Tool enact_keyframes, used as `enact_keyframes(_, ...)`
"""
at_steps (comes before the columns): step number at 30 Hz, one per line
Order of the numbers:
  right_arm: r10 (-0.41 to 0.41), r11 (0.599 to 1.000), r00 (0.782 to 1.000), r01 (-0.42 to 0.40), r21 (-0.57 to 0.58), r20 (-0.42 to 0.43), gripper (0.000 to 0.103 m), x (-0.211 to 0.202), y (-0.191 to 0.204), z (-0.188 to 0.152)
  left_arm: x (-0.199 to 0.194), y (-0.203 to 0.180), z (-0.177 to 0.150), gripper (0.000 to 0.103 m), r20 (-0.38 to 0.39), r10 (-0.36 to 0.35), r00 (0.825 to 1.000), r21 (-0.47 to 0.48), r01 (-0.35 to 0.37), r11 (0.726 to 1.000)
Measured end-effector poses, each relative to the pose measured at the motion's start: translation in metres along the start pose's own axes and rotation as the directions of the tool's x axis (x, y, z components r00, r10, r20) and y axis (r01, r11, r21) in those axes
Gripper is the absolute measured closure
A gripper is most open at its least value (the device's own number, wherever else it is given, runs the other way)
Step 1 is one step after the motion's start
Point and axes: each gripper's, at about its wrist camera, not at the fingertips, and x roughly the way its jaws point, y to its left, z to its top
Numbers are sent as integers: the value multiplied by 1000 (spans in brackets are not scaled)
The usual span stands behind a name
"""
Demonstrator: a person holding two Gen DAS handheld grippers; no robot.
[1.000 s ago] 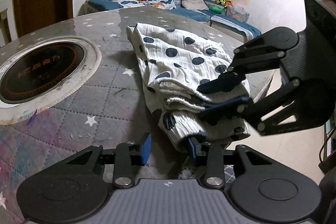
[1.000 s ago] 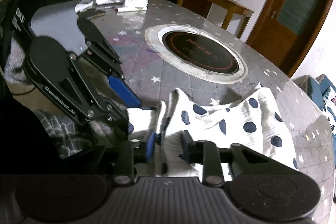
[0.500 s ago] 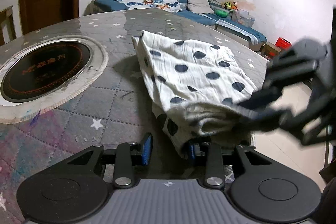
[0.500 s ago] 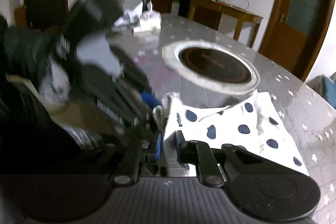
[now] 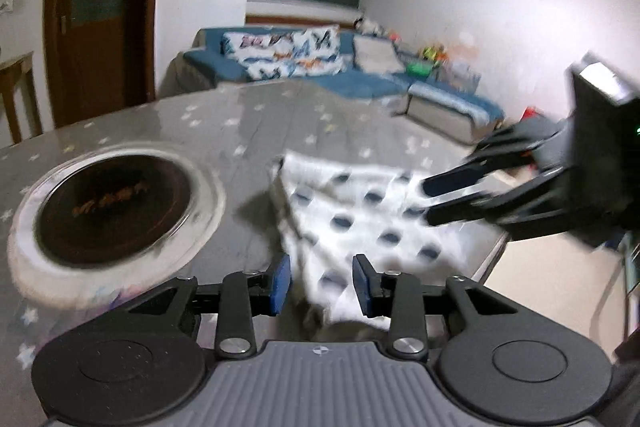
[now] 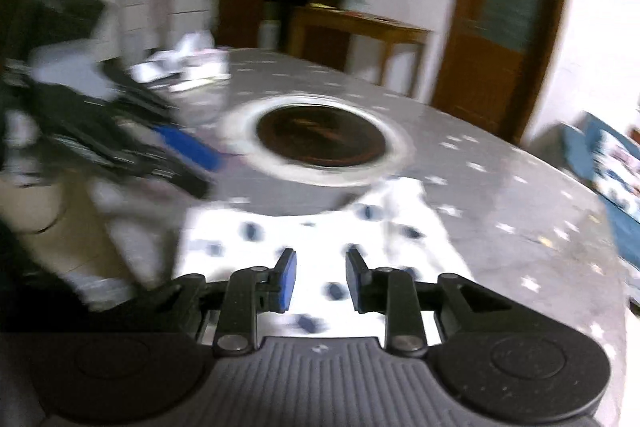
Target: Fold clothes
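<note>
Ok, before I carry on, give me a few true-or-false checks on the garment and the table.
1. The garment lies on the table, near its edge. True.
2. The garment is plain red. False: it is white with dark dots.
3. The garment covers the round hotplate set in the table. False: the hotplate is bare and the garment lies beside it.
4. A blue sofa stands beyond the table in the left wrist view. True.

table [image 5: 248, 131]: grey, star-patterned | burner [image 5: 112, 203]: dark round inset, pale ring | sofa [image 5: 360, 83]: blue, butterfly cushions [image 5: 288, 51] | door [image 6: 504, 19]: brown wood | side table [image 6: 360, 27]: wooden | papers [image 6: 188, 63]: white, far table edge
</note>
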Motion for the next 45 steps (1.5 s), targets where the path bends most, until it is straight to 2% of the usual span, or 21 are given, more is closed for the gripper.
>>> enact_keyframes(2,-45,998,999,45,52,-5,77,10,-16,-3,4,-6,5,67,14,-32,999,4,32,999)
enact_keyframes(6,-105,987,994,105,122,-7,77,27,-41,-10,30,-16,3,67,-48,-98,994,12,98,995)
enact_keyframes(10,-130,974,991,133,182,-31,77,42,-63,-19,53,-18,-11,67,-132,-119,984,-10,119,993)
enact_keyframes(13,-152,965,986,163,204,-68,77,50,-74,-30,59,-16,-20,67,-168,-116,979,-18,114,993)
enact_keyframes(17,-186,949,973,215,233,-138,77,63,-88,-43,58,-11,-21,67,-178,-121,977,-26,119,993)
enact_keyframes(19,-197,945,971,224,239,-132,77,62,-91,-40,57,-11,-20,67,-179,-122,976,-24,120,993)
enact_keyframes(22,-174,955,982,187,231,-75,77,56,-88,-26,53,-12,-12,67,-153,-127,980,-27,124,992)
enact_keyframes(25,-98,973,995,100,206,-20,77,58,-79,-6,53,-13,-5,67,-131,-132,983,-26,130,991)
enact_keyframes(31,8,990,1000,-5,142,-23,77,95,-62,19,64,-12,-9,67,-165,-134,977,-39,130,991)
enact_keyframes(39,33,992,994,-21,121,-100,79,143,-65,20,64,-9,-16,67,-179,-137,974,-56,129,990)
enact_keyframes(45,0,995,995,10,101,-98,79,154,-63,25,63,-10,-17,67,-181,-126,975,-43,120,992)
